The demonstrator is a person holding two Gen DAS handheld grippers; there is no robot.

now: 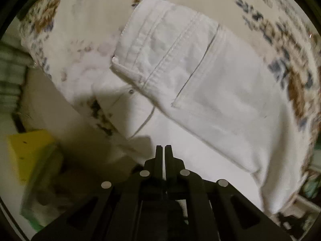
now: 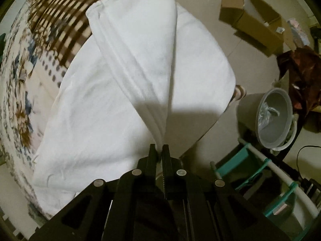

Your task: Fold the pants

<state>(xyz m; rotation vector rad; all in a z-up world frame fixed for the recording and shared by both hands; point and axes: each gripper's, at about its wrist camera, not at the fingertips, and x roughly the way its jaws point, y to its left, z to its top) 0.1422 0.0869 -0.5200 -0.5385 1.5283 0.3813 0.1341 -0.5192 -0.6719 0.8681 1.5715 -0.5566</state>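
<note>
White pants [image 1: 200, 92] lie on a floral bedspread [image 1: 50, 26]. Left gripper [image 1: 164, 148] clenched, empty; right gripper [image 2: 159, 148] grasps a fold. Right view alone shows boxes [image 2: 252, 18] and a bucket [image 2: 274, 118].

I am working in a lived-in home bedroom, leaning over a bed with a floral bedsheet [image 2: 22, 84] while cardboard boxes [image 2: 250, 18], a grey bin [image 2: 274, 118] and a teal-and-white rack [image 2: 266, 172] are cluttering the tiled floor [image 2: 202, 6].
</note>
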